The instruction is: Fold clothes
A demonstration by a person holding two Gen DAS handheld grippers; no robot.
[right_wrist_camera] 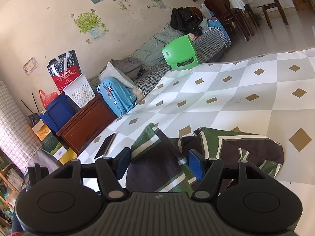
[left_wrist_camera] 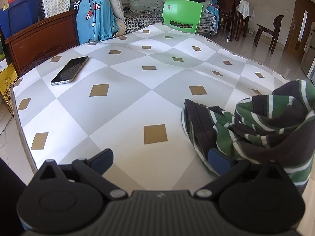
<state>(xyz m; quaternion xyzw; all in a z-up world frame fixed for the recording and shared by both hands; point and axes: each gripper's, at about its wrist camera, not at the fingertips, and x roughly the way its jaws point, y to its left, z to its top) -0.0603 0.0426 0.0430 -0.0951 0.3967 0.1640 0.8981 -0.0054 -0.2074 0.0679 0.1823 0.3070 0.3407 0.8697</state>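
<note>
A green, dark brown and white striped garment (left_wrist_camera: 261, 122) lies crumpled on the checked tablecloth (left_wrist_camera: 122, 106) at the near right. Its right side rises out of the left wrist view. My left gripper (left_wrist_camera: 161, 157) is open wide low over the cloth, and its right finger (left_wrist_camera: 217, 159) touches the garment's near hem; nothing is between the fingers. In the right wrist view the striped garment (right_wrist_camera: 226, 147) bunches up between the fingers of my right gripper (right_wrist_camera: 159, 162). They stand partly closed, with a thick fold filling the gap.
A phone (left_wrist_camera: 69, 70) lies face up on the far left of the table, the same phone (right_wrist_camera: 105, 146) showing left of the right gripper. Beyond the table stand a green chair (left_wrist_camera: 182, 15), a wooden cabinet (left_wrist_camera: 41, 39) and a cluttered sofa (left_wrist_camera: 145, 2).
</note>
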